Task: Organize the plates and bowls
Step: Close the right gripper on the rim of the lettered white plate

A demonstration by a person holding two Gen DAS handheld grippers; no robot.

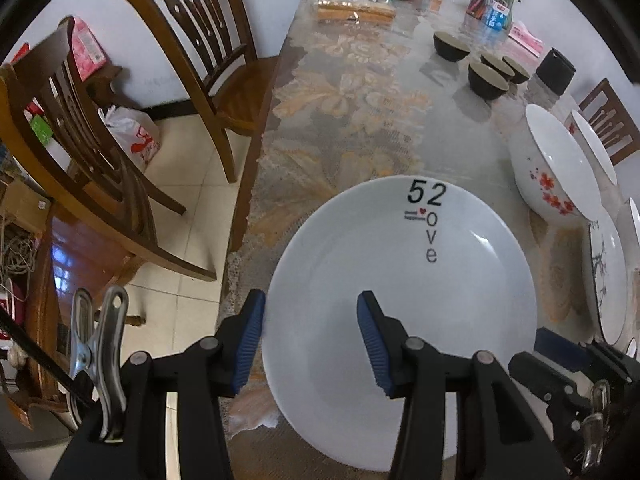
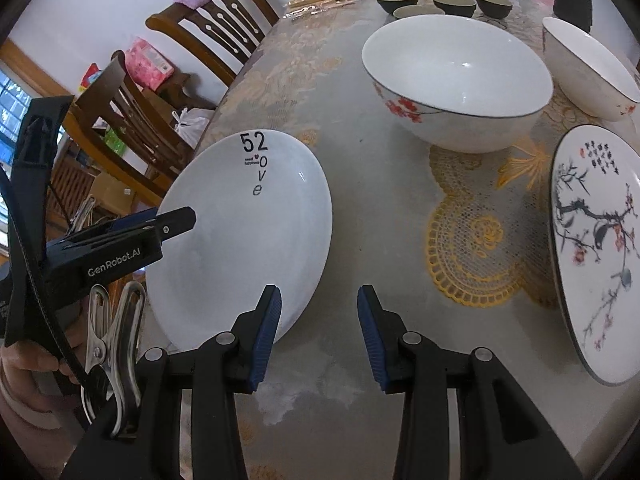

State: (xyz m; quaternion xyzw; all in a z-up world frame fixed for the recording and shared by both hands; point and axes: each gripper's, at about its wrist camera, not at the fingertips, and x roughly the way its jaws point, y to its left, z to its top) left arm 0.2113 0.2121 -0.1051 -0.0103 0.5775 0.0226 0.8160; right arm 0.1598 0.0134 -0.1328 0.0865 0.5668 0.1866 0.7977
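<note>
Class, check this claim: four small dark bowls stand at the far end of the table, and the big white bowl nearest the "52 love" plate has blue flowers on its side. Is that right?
Not quite. The flowers on the big white bowl are red, not blue, as the right wrist view shows. The rest holds: four dark bowls stand at the far end of the table, and that bowl is the one nearest the plate.

White "52 love" plate (image 1: 400, 264) lies flat near floral bowl (image 1: 548, 168).
</note>
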